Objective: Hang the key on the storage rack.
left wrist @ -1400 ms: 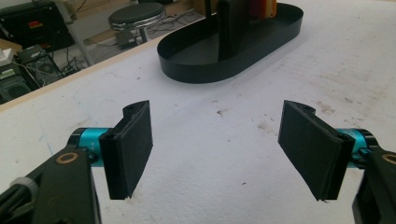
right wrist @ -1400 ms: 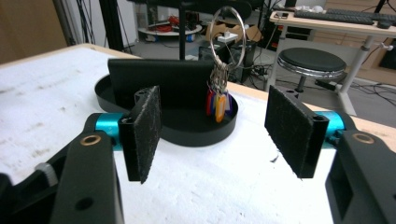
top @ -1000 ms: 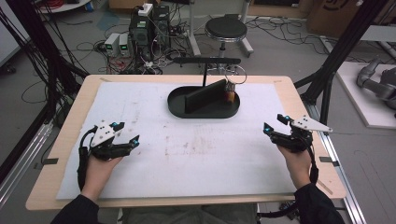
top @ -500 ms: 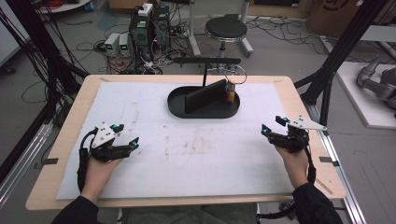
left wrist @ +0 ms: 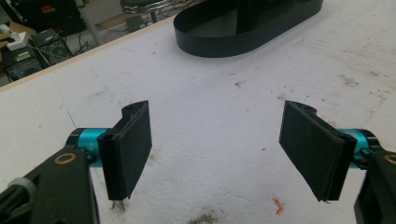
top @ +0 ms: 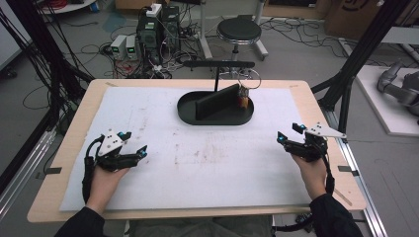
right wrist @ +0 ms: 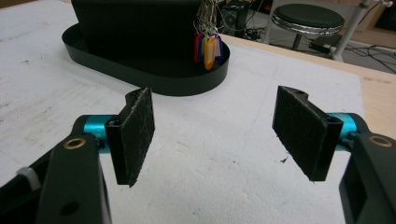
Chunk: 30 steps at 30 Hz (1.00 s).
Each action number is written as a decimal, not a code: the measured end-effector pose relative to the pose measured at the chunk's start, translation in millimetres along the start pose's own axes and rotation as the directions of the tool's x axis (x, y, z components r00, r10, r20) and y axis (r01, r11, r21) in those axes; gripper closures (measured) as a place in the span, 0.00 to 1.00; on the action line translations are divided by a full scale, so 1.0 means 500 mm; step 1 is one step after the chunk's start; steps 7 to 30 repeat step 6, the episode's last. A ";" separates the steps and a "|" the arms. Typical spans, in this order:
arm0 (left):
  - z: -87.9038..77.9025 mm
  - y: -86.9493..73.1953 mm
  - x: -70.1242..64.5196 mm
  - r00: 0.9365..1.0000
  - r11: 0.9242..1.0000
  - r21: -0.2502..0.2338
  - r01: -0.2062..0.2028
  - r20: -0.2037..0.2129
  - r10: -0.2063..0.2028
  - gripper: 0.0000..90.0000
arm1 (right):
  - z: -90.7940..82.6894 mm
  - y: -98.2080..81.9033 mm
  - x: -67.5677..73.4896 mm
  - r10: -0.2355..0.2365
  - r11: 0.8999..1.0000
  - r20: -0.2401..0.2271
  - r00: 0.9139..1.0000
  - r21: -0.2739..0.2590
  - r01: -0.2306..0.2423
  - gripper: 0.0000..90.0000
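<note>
A black oval tray [top: 188, 111] lies at the far middle of the white sheet, with an upright black panel [top: 218, 101] standing in it. A bunch of coloured key tags [top: 243, 99] hangs at the tray's right end, seen up close as key tags [right wrist: 208, 49] over the tray [right wrist: 154, 74]. My left gripper [top: 136, 143] rests near the sheet's left side, open and empty. My right gripper [top: 289, 132] sits open and empty at the right side. In the left gripper view the left gripper [left wrist: 217, 149] spans bare sheet, with the tray [left wrist: 210, 44] ahead. The right gripper [right wrist: 215, 135] points at the tags.
A black T-shaped stand [top: 219, 64] rises behind the tray. The white sheet [top: 212, 168] covers most of the wooden table [top: 74, 148] and carries brown smudges. A stool [top: 238, 30], cables and electronics boxes [top: 158, 24] stand on the floor beyond the far edge.
The right gripper has drifted slightly inward and nearer the person. The left gripper has barely moved. Both stay open.
</note>
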<state>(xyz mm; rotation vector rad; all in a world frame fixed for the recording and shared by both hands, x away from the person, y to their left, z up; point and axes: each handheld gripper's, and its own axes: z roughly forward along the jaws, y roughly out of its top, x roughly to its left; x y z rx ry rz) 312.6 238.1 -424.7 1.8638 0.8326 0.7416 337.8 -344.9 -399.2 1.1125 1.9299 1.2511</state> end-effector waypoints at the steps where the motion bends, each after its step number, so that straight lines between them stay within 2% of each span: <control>1: 0.000 0.000 0.000 1.000 1.000 0.001 -0.001 0.000 0.001 0.28 | 0.000 0.000 0.000 -0.002 1.000 0.001 1.000 0.000 0.002 0.34; 30: 0.003 0.000 0.001 1.000 1.000 0.003 0.001 0.002 -0.001 0.28 | 0.001 -0.002 -0.001 0.001 1.000 0.002 1.000 0.002 -0.001 0.34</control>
